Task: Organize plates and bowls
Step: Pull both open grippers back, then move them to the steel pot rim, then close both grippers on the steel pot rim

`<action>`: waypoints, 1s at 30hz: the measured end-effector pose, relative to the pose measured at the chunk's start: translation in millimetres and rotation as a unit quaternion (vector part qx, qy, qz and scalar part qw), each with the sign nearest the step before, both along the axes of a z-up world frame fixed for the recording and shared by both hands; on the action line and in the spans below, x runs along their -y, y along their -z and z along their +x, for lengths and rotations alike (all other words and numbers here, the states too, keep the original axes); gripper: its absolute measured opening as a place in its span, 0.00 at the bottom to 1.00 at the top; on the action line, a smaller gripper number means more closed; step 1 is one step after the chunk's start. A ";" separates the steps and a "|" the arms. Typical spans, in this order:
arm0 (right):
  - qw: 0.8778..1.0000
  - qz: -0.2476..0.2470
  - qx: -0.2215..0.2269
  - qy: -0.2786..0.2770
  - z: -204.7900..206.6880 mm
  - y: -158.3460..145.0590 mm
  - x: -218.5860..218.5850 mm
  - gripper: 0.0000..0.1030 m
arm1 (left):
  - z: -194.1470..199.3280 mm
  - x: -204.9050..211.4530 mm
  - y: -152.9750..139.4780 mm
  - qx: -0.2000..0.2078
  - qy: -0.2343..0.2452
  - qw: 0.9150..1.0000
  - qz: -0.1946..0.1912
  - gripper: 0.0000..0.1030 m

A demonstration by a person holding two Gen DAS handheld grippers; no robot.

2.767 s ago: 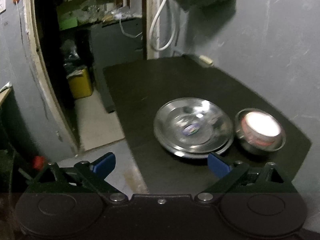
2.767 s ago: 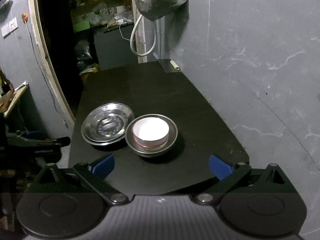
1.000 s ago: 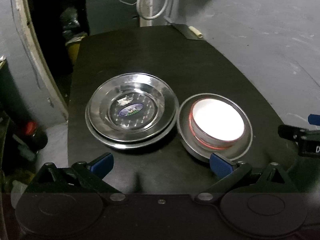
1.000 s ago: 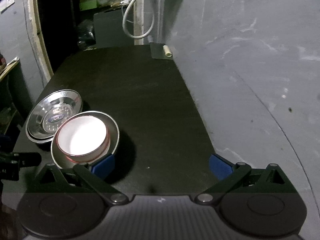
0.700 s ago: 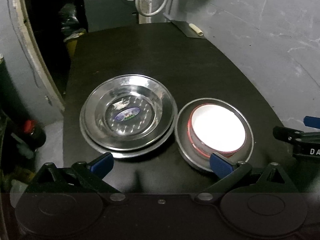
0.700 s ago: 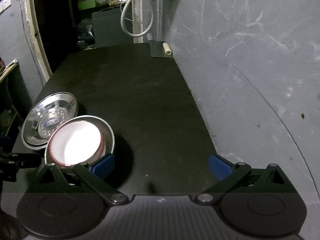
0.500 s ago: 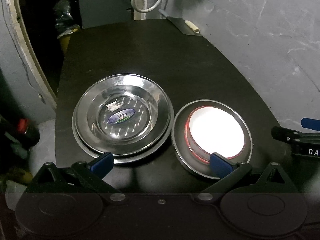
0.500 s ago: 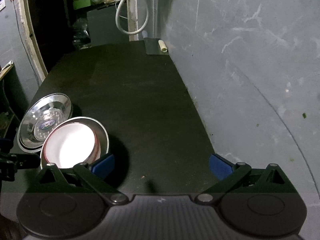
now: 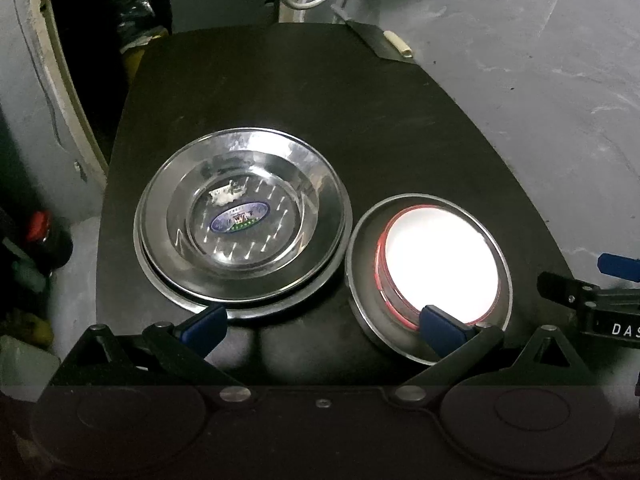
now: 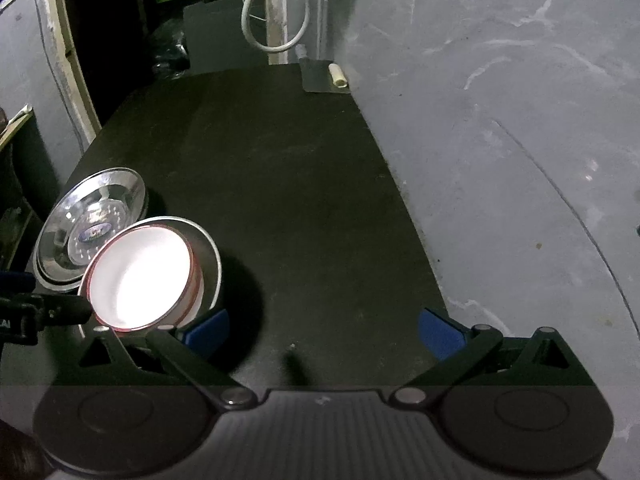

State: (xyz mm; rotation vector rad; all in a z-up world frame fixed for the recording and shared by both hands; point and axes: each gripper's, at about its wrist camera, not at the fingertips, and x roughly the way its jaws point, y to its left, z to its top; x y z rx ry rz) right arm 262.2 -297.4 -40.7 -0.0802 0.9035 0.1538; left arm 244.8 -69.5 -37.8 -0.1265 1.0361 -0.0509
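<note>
Two stacked steel plates (image 9: 244, 216) lie on the black table (image 9: 320, 92) at its near left. Right of them a white bowl with a red rim (image 9: 438, 260) sits inside a steel bowl (image 9: 360, 264). My left gripper (image 9: 320, 326) is open and empty, just above the near edges of the plates and bowls. My right gripper (image 10: 324, 330) is open and empty, to the right of the white bowl (image 10: 140, 280), its left finger next to the steel bowl (image 10: 212, 264). The plates (image 10: 92, 220) show at far left there.
A grey wall (image 10: 500, 160) runs along the table's right side. A small flat metal piece with a pale cylinder (image 10: 338, 74) lies at the far right corner. A white hose (image 10: 276, 20) hangs behind. A dark doorway with clutter (image 9: 132, 40) is to the left.
My left gripper has moved in over the table, so plates and bowls lie closer. My right gripper has shifted right and forward; the bowls now sit at its left edge.
</note>
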 end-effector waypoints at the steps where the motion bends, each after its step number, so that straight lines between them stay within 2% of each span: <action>1: 1.000 -0.001 0.000 -0.003 0.7 0.2 -0.5 1.00 | 0.0 0.9 0.5 -0.001 0.000 1.000 0.002 0.99; 12: 1.000 0.012 -0.010 -0.024 10.4 6.5 -5.5 1.00 | 1.7 -4.3 4.5 -0.013 -0.035 0.999 0.018 0.98; 20: 0.999 0.019 -0.018 -0.043 14.4 12.2 -11.2 1.00 | 6.3 1.7 11.3 -0.031 -0.034 0.998 0.033 0.97; 24: 0.998 0.032 -0.023 -0.051 16.0 14.1 -11.6 1.00 | 7.4 3.1 13.4 -0.038 -0.036 0.998 0.033 0.96; 30: 0.998 0.025 -0.018 -0.046 14.6 11.7 -10.0 1.00 | 9.0 3.9 13.1 -0.036 -0.038 0.998 0.031 0.93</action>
